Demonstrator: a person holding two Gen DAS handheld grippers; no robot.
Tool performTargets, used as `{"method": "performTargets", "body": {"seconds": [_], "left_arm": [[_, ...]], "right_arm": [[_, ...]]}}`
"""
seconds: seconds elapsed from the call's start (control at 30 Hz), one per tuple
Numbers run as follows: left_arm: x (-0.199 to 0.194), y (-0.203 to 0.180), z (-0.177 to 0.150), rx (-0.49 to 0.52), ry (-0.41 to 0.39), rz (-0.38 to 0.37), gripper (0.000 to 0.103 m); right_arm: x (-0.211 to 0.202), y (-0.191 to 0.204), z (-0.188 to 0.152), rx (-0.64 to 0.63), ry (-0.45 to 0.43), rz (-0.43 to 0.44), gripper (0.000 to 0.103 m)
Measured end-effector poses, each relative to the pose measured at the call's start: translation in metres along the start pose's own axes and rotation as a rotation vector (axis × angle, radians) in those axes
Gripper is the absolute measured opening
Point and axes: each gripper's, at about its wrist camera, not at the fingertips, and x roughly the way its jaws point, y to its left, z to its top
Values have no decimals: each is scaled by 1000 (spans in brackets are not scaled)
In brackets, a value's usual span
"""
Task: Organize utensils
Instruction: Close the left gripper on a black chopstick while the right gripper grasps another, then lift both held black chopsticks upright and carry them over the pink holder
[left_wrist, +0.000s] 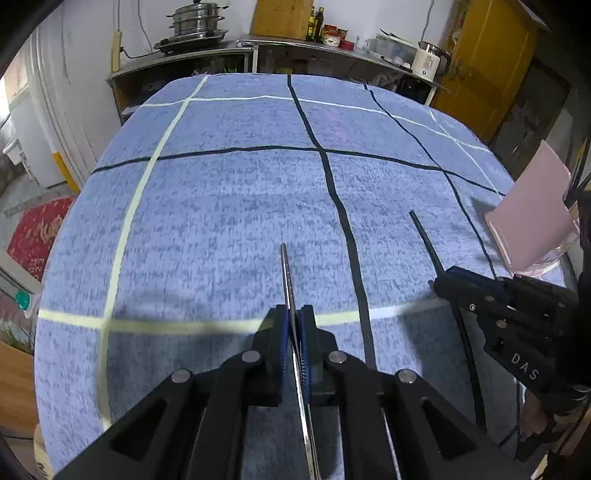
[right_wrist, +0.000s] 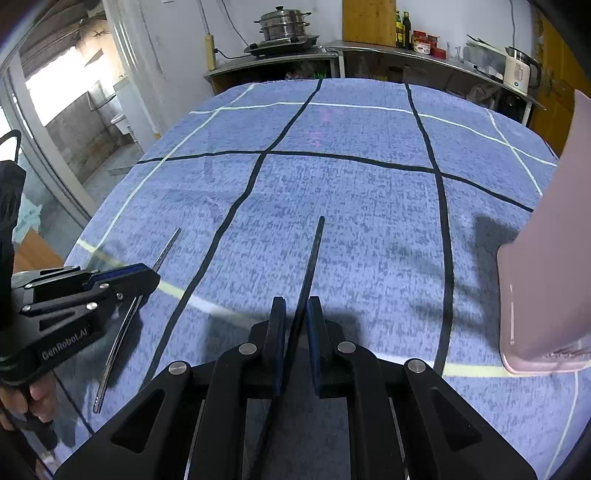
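Observation:
My left gripper (left_wrist: 294, 314) is shut on a thin silver metal utensil (left_wrist: 287, 273) that points forward above the blue checked tablecloth; it also shows in the right wrist view (right_wrist: 122, 332) at the left. My right gripper (right_wrist: 296, 306) is shut on a black chopstick-like utensil (right_wrist: 314, 251) pointing forward; in the left wrist view that gripper (left_wrist: 441, 280) holds the black utensil (left_wrist: 424, 236) at the right. A pink utensil holder (right_wrist: 546, 266) stands to the right of my right gripper, also seen in the left wrist view (left_wrist: 528, 210).
The table is covered by a blue cloth (left_wrist: 221, 221) with black and cream lines. Behind it a counter holds a steel steamer pot (left_wrist: 197, 22), bottles (left_wrist: 316, 24) and a white kettle (left_wrist: 428, 61). A yellow door (left_wrist: 491, 62) is at the back right.

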Motion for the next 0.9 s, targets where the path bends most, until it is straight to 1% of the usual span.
{"method": "performTargets", "body": {"seconds": [0.1, 0.13, 0.27, 0.33, 0.5, 0.67, 0.9], "left_arm": [[1, -3, 2, 15, 2, 19, 7], [1, -4, 2, 16, 0, 22, 7], [1, -4, 3, 7, -6, 23, 6], [1, -3, 4, -5, -5, 11, 6], [-14, 0, 5, -34, -37, -25, 6], [-48, -2, 9, -40, -103, -66, 6], [-96, -11, 14, -20, -187, -113, 6]], "right_arm": [[1, 0, 3, -4, 12, 2, 11], [2, 0, 4, -3, 18, 0, 9], [0, 0, 5, 2, 26, 17, 7], [-6, 2, 4, -6, 11, 21, 6], [-34, 6, 6, -23, -57, 40, 6], [-69, 9, 9, -30, -131, 59, 6], [-122, 8, 12, -31, -239, 64, 6]]}}
